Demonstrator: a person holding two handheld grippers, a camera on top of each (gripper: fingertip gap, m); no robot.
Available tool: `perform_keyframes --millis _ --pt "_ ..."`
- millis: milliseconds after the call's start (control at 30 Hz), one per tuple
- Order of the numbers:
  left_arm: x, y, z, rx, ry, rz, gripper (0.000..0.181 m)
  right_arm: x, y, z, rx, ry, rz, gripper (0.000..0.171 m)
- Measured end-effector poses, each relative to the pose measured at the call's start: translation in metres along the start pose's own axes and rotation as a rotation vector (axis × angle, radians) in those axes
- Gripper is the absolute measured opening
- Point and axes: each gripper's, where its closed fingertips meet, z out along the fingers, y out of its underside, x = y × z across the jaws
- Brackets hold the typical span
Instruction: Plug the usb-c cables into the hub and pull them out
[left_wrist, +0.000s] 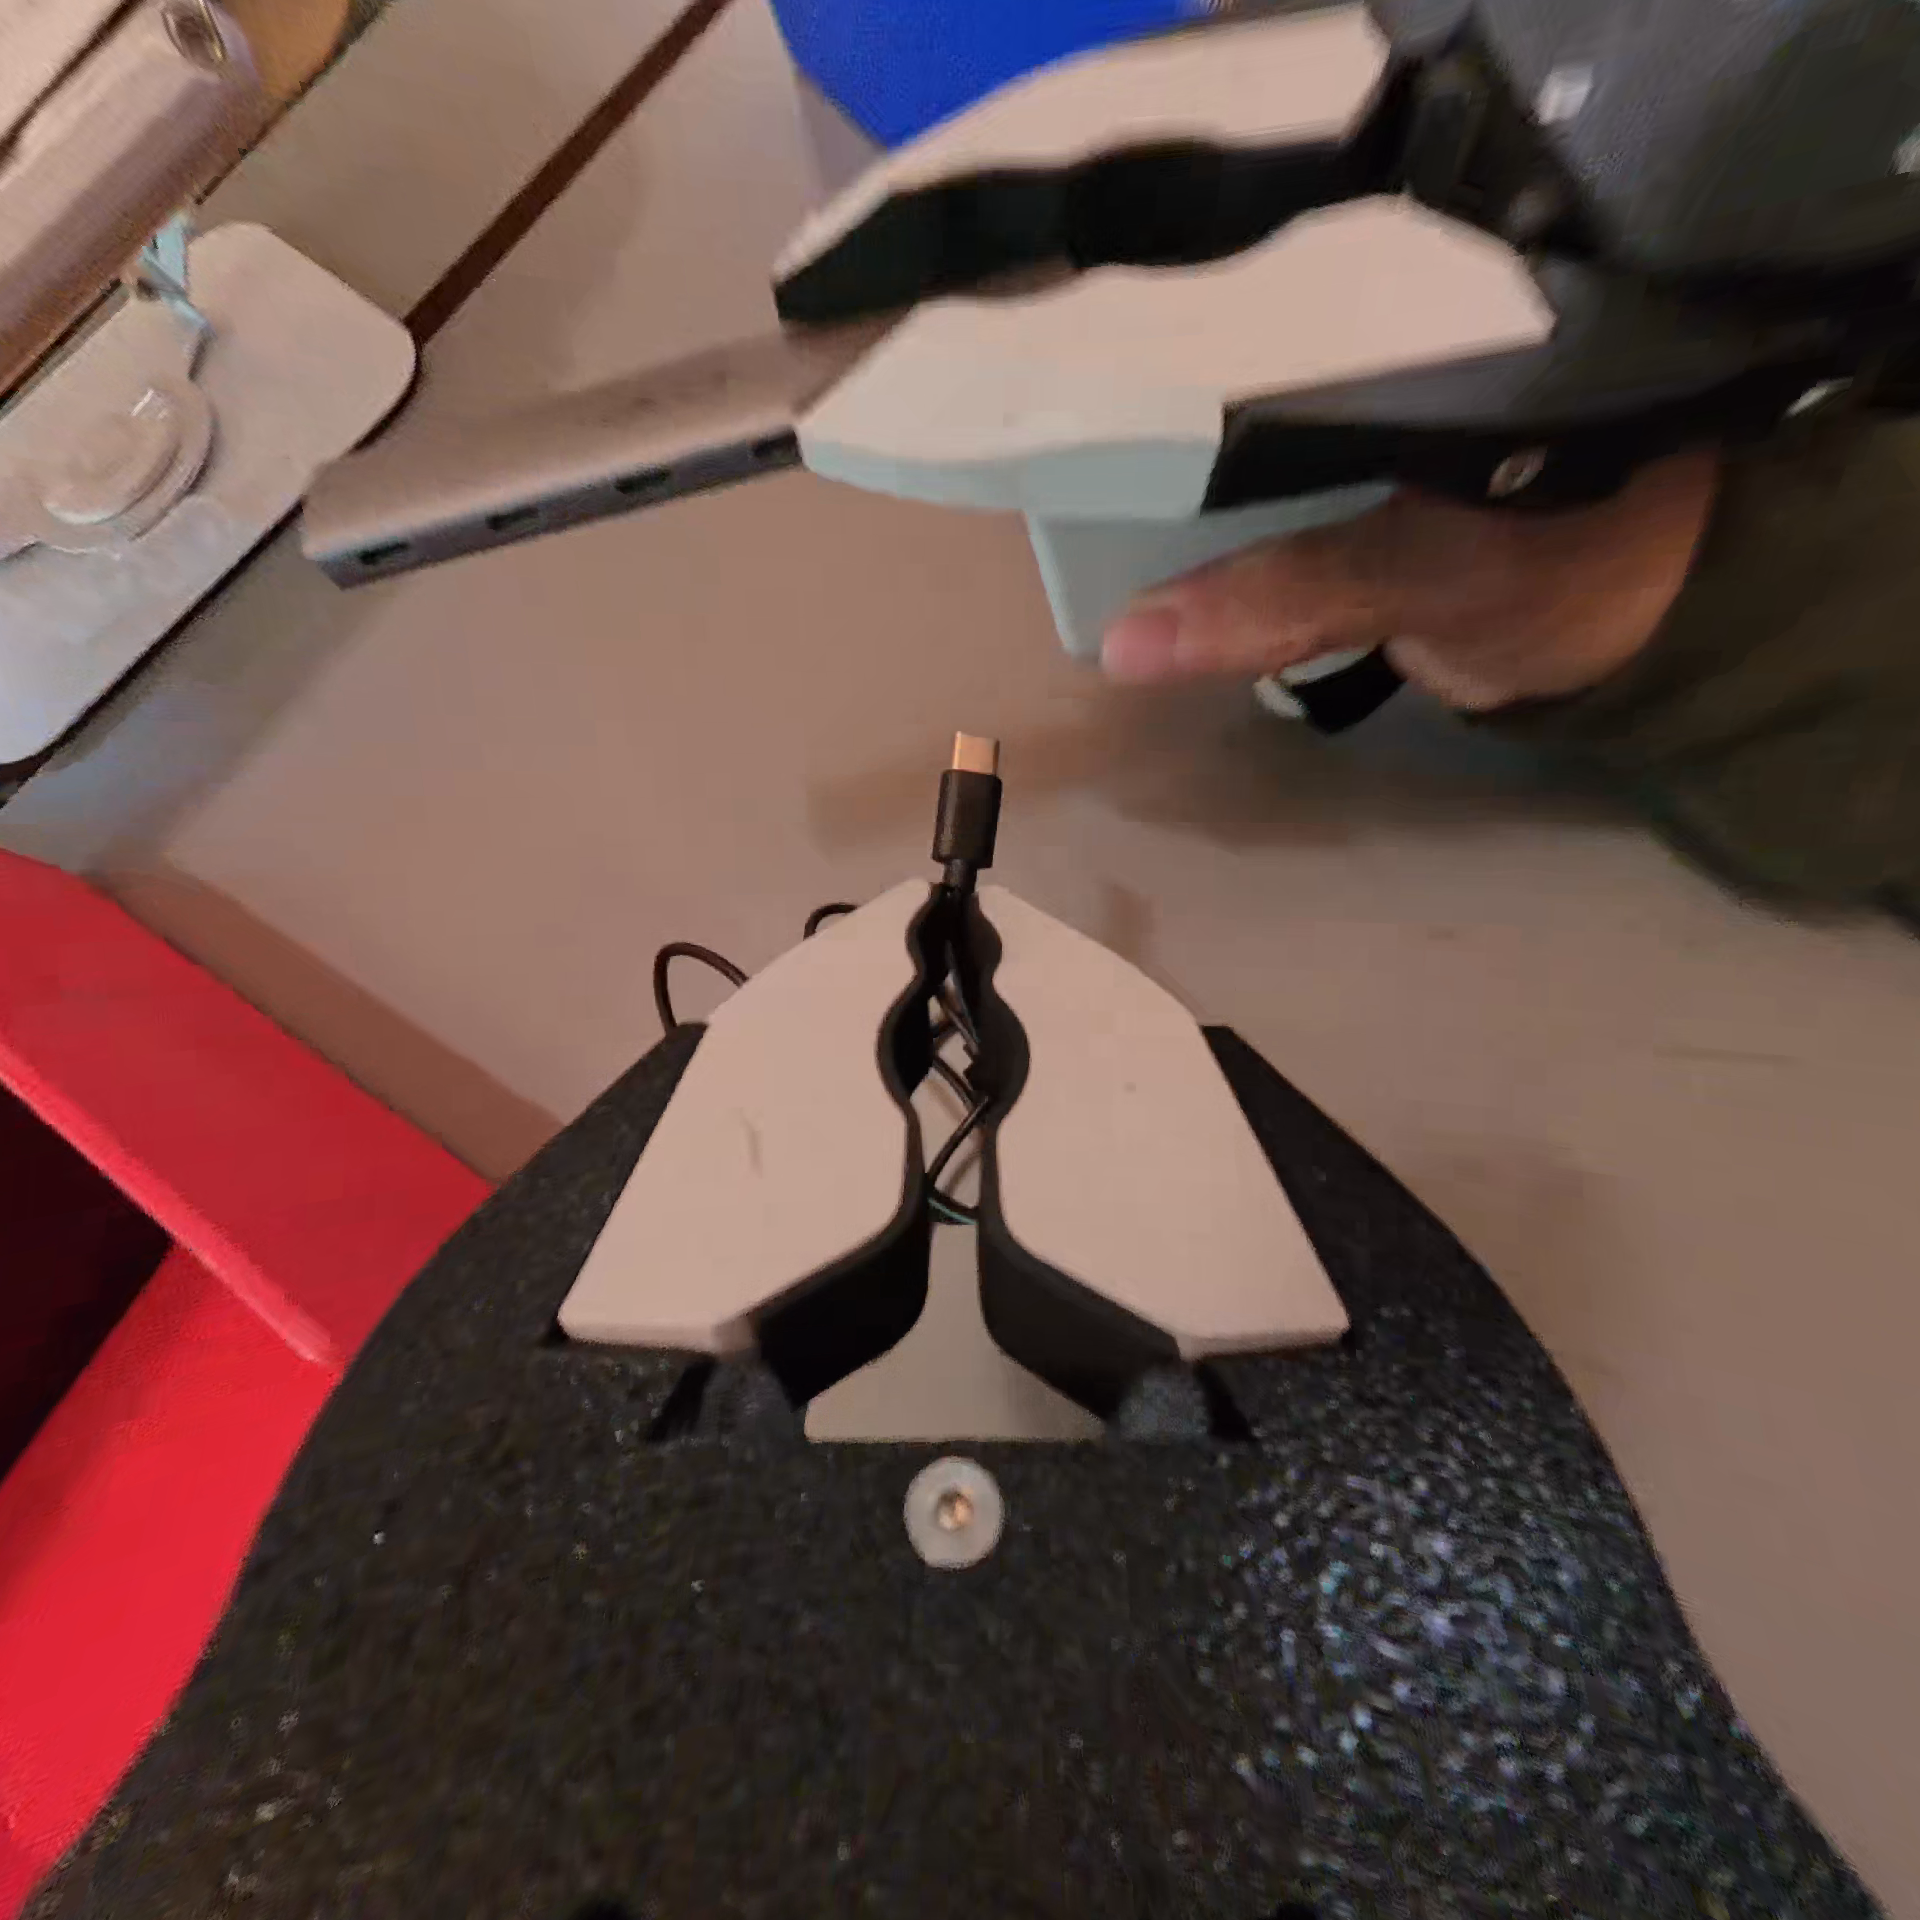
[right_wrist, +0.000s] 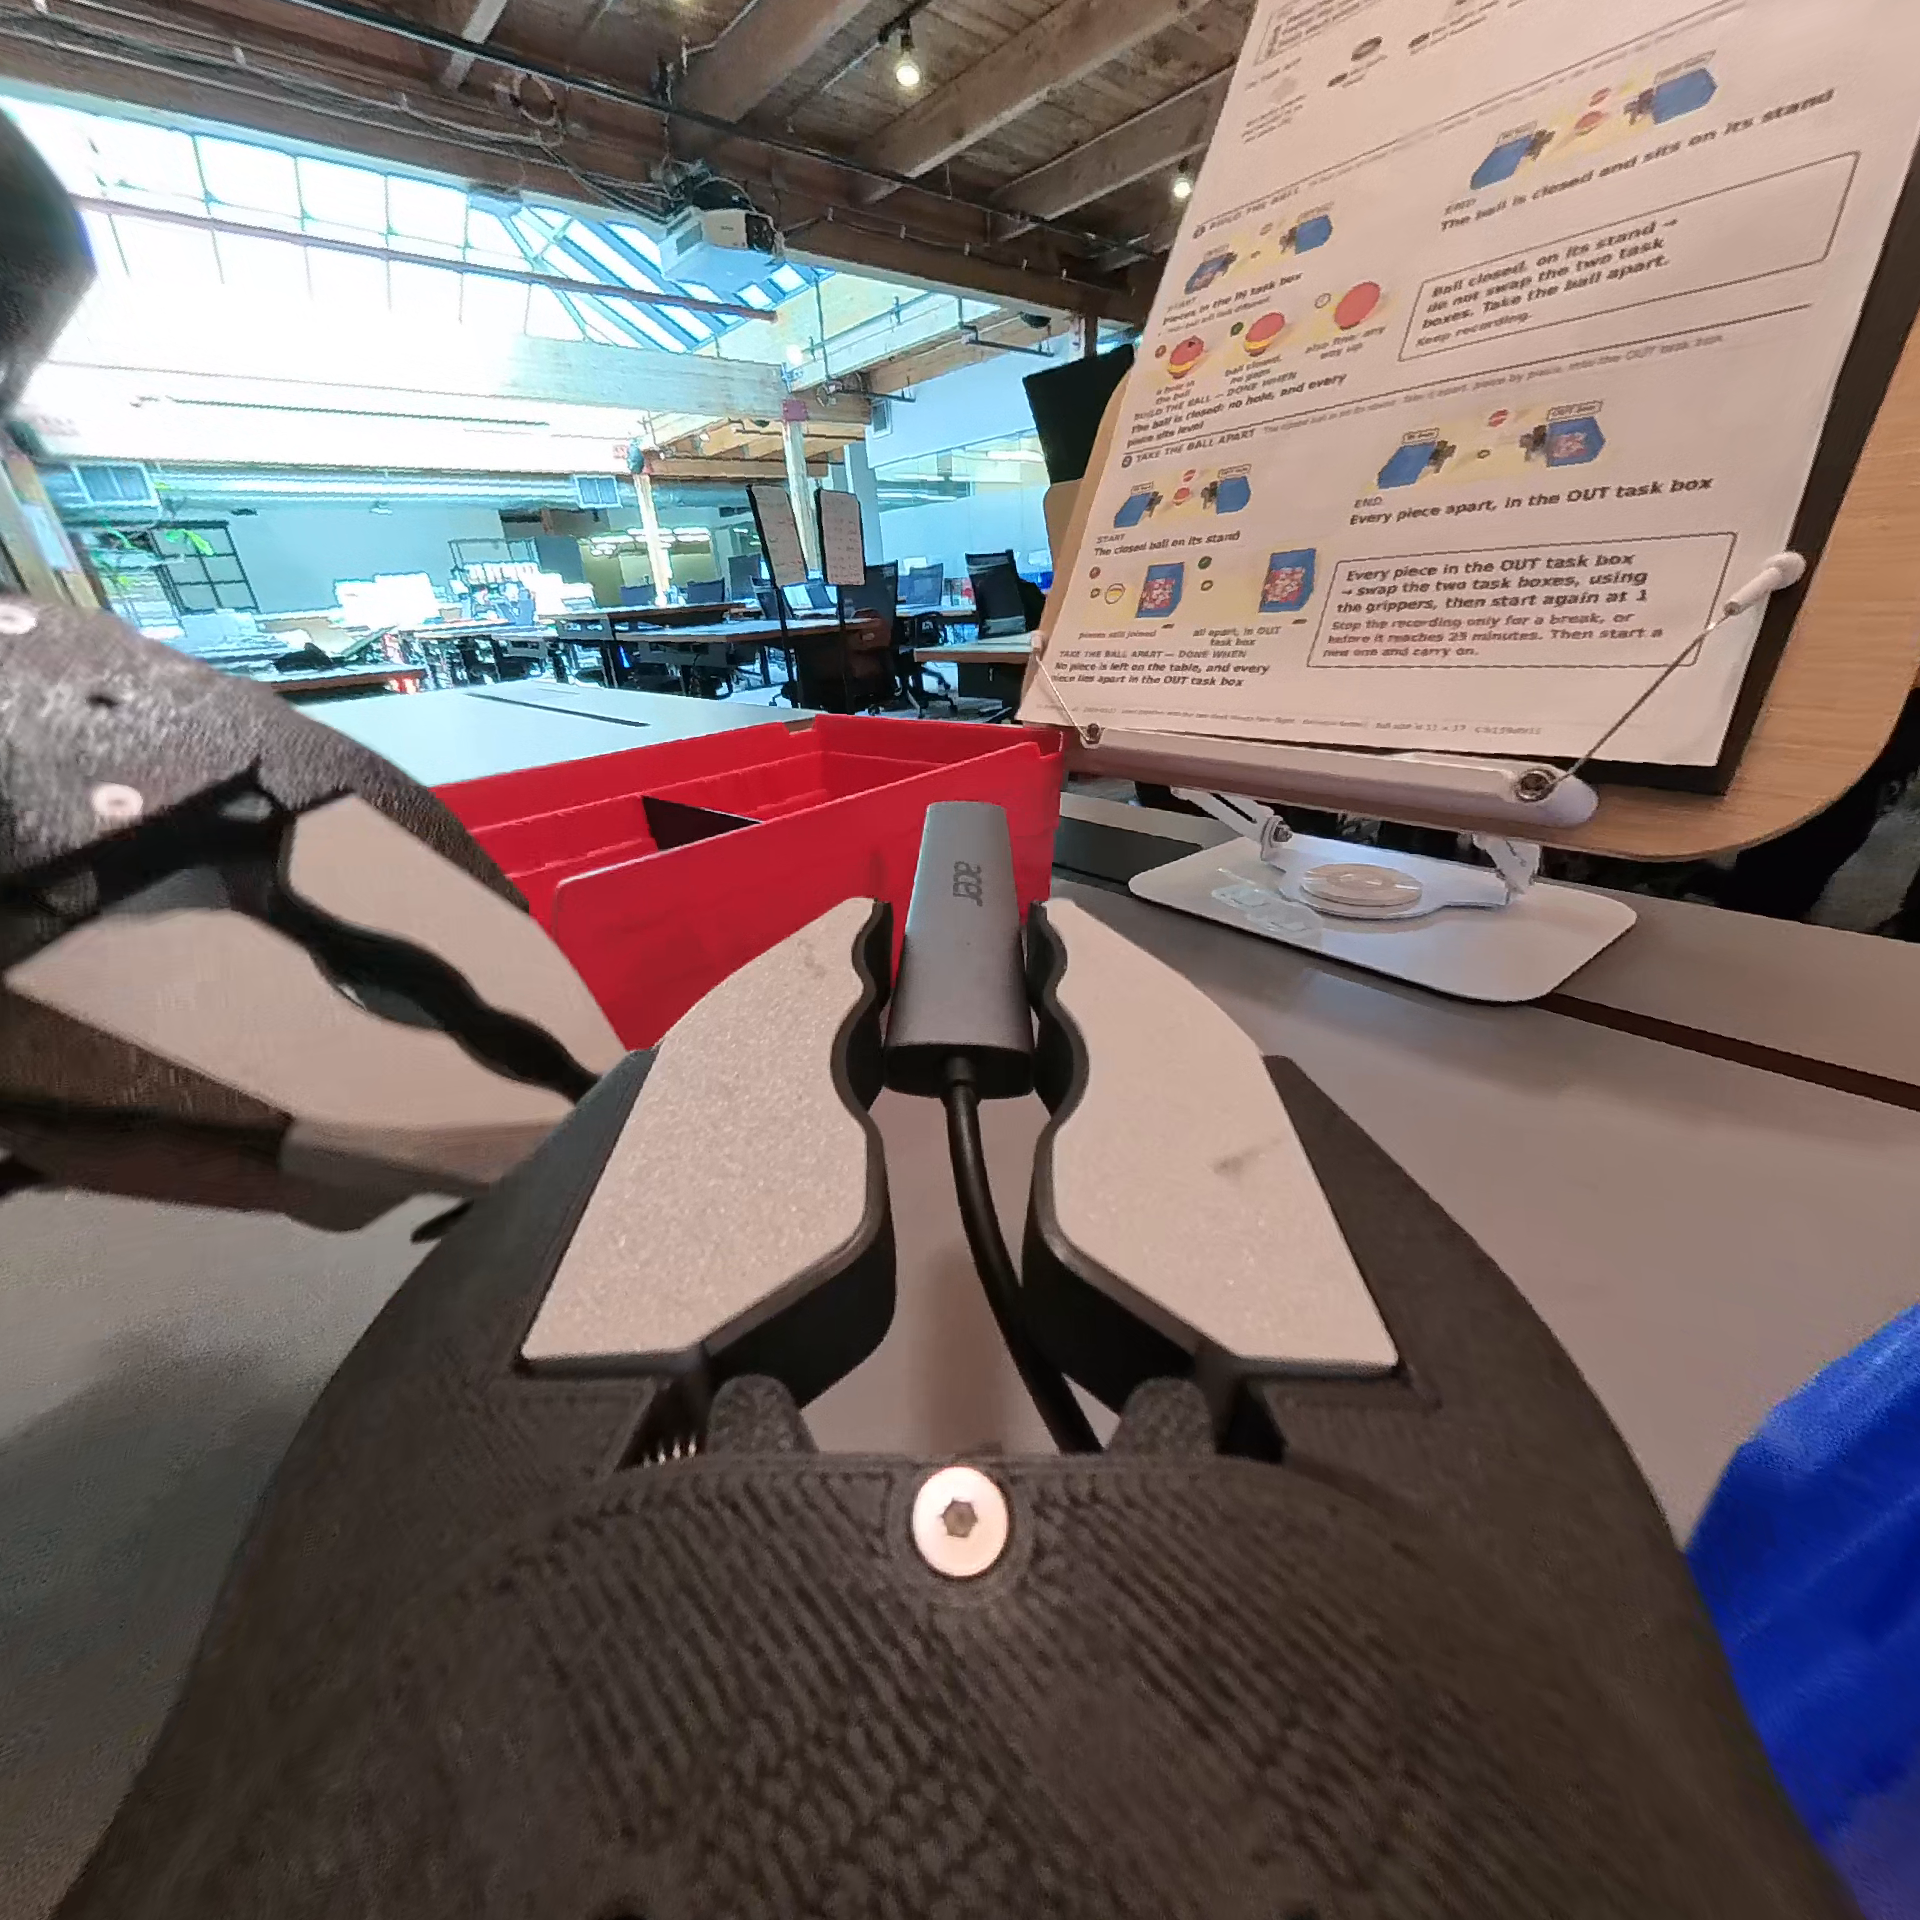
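In the left wrist view my left gripper (left_wrist: 958, 896) is shut on a thin black USB-C cable (left_wrist: 956, 1049). Its plug (left_wrist: 972, 798) sticks out past the fingertips and points toward the grey hub (left_wrist: 566, 468), a gap away from it. The hub's side shows a row of ports (left_wrist: 509, 516). My right gripper (left_wrist: 805, 358) holds the hub's right end from the upper right. In the right wrist view my right gripper (right_wrist: 961, 920) is shut on the hub (right_wrist: 961, 935), and the hub's own black cable (right_wrist: 987, 1195) runs back between the fingers. The left gripper (right_wrist: 566, 1081) shows at the left there.
A red box (left_wrist: 125, 1143) stands at the left, also in the right wrist view (right_wrist: 779, 821). A document stand (right_wrist: 1455, 416) with a white base (right_wrist: 1382, 914) stands behind the hub. A blue box (right_wrist: 1829, 1610) is at the right. A person's hand (left_wrist: 1403, 623) holds the right gripper.
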Motion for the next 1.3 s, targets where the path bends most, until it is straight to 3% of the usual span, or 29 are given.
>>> perform_keyframes --millis 33,200,333,500,600,700,800,867,933,1133,1300 --pt "0.0 -0.004 -0.005 0.038 0.031 -0.028 0.002 -0.002 -0.001 0.0 0.01 -0.007 -0.007 0.025" --pt "0.007 -0.007 -0.016 0.153 0.162 -0.118 0.002 -0.01 -0.008 -0.001 0.041 -0.034 -0.009 0.025" --pt "0.003 0.004 -0.018 0.116 0.161 -0.108 0.002 -0.019 -0.009 0.001 0.047 -0.07 0.016 0.025" --pt "-0.008 -0.008 -0.032 0.258 0.208 -0.251 0.005 -0.031 -0.008 0.002 0.05 -0.096 -0.037 0.025" --pt "-0.009 -0.01 -0.04 0.301 0.38 -0.47 0.059 -0.041 -0.012 0.002 0.075 -0.119 -0.076 0.025" --pt "-0.018 -0.02 -0.045 0.406 0.488 -0.701 0.064 -0.053 -0.017 0.001 0.095 -0.146 -0.105 0.025" --pt "-0.019 -0.035 -0.051 0.518 0.603 -0.847 0.056 -0.069 -0.018 0.001 0.109 -0.194 -0.139 0.025" --pt "-0.021 -0.043 -0.054 0.602 0.677 -0.939 0.041 -0.078 -0.013 0.002 0.088 -0.218 -0.176 0.025" --pt "-0.023 -0.044 -0.053 0.638 0.713 -1.004 0.015 -0.083 -0.011 0.003 0.084 -0.23 -0.205 0.025" --pt "-0.023 -0.047 -0.056 0.678 0.704 -0.995 0.011 -0.082 0.001 0.006 0.032 -0.218 -0.243 0.025" --pt "-0.026 -0.046 -0.05 0.696 0.735 -1.165 0.01 -0.081 0.002 0.006 0.043 -0.215 -0.187 0.026"
